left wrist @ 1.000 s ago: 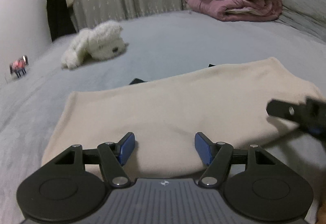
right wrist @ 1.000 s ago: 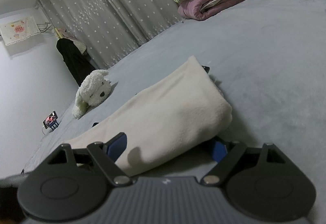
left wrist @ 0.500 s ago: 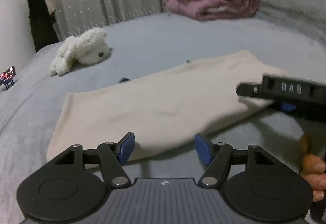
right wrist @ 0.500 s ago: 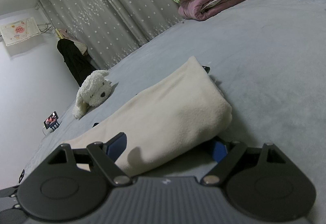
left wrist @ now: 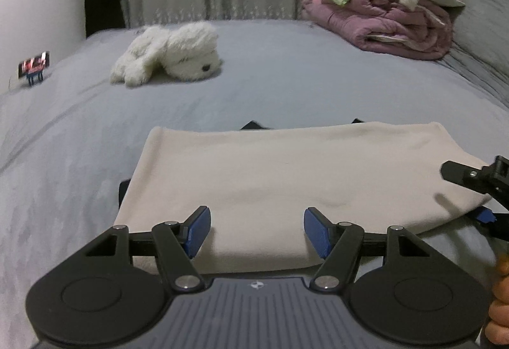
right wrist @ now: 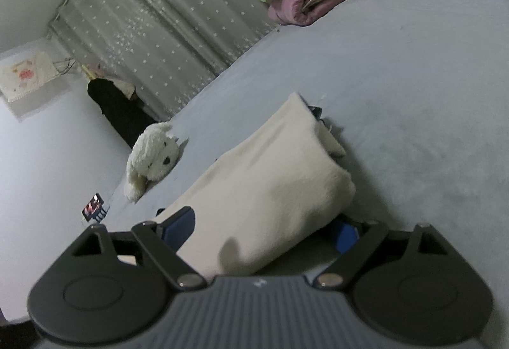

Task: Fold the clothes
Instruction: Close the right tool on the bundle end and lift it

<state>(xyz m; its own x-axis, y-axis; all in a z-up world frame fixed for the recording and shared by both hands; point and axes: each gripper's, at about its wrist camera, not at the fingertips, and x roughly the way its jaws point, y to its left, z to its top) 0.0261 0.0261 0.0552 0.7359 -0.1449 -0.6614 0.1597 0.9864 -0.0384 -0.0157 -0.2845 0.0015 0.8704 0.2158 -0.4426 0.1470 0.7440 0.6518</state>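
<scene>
1. Cream fleece garment, folded into a long rectangle (left wrist: 286, 177), lying flat on the grey bedspread (left wrist: 286, 85), nearer the cameras than the white plush dog (left wrist: 171, 51).
2. Left gripper (left wrist: 257, 231) back over the garment's near edge, closer than half a second ago; blue pads (left wrist: 198, 229) wide apart, holding nothing.
3. Right gripper (right wrist: 264, 225) rolled compared with a second ago, scene now tilted; jaws spread either side of the garment's end, not clamped.
4. Garment itself unmoved beside the dog.
</scene>
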